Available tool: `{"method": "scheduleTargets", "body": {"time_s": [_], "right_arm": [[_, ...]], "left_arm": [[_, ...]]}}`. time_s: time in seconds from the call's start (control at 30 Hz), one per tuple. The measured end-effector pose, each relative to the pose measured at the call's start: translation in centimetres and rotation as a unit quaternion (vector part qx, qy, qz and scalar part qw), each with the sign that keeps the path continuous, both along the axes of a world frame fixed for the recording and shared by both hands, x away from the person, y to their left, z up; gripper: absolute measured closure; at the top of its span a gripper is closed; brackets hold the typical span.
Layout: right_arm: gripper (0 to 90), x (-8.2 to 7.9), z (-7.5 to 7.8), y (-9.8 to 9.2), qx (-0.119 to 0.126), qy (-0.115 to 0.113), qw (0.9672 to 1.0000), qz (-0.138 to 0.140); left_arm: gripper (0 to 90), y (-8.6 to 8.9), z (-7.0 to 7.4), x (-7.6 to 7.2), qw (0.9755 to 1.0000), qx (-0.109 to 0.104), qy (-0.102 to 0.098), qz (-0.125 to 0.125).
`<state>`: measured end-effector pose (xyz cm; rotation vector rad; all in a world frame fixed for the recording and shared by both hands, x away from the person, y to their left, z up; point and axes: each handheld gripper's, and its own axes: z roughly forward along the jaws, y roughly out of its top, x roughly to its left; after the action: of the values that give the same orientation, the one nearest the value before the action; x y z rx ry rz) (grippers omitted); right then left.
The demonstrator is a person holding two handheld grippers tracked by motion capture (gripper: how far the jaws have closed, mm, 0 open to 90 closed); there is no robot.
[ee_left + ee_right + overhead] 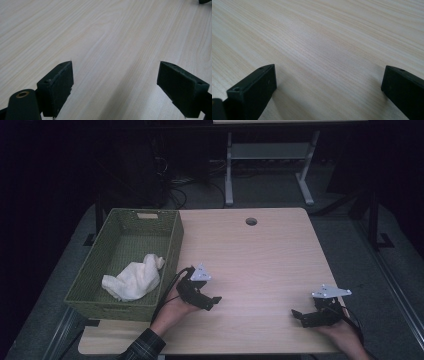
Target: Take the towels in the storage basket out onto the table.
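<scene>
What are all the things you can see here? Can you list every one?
basket: 1, green woven, on the left edge of the table
cloth: 1, white, crumpled inside the basket
table: 1, light wood with a round hole near its far edge
table frame: 1, grey legs, on the floor beyond the table
left hand-held gripper: 1, black, jaws open, by the basket's near right corner
right hand-held gripper: 1, black, jaws open, near the table's right front
hands: 2, left with a plaid sleeve, right
</scene>
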<state>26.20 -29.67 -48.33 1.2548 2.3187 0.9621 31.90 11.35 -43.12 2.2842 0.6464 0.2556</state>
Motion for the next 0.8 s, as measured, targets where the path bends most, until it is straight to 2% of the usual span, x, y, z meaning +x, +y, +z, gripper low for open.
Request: {"method": "scheduleTargets", "body": {"time_s": [0.8], "right_arm": [[0.0,0.0,0.0,0.0,0.001,0.001,1.0000,-0.002]], "left_arm": [[13.0,0.2,2.6,0.7,0.9999,-0.014,-0.006,0.000]]}}
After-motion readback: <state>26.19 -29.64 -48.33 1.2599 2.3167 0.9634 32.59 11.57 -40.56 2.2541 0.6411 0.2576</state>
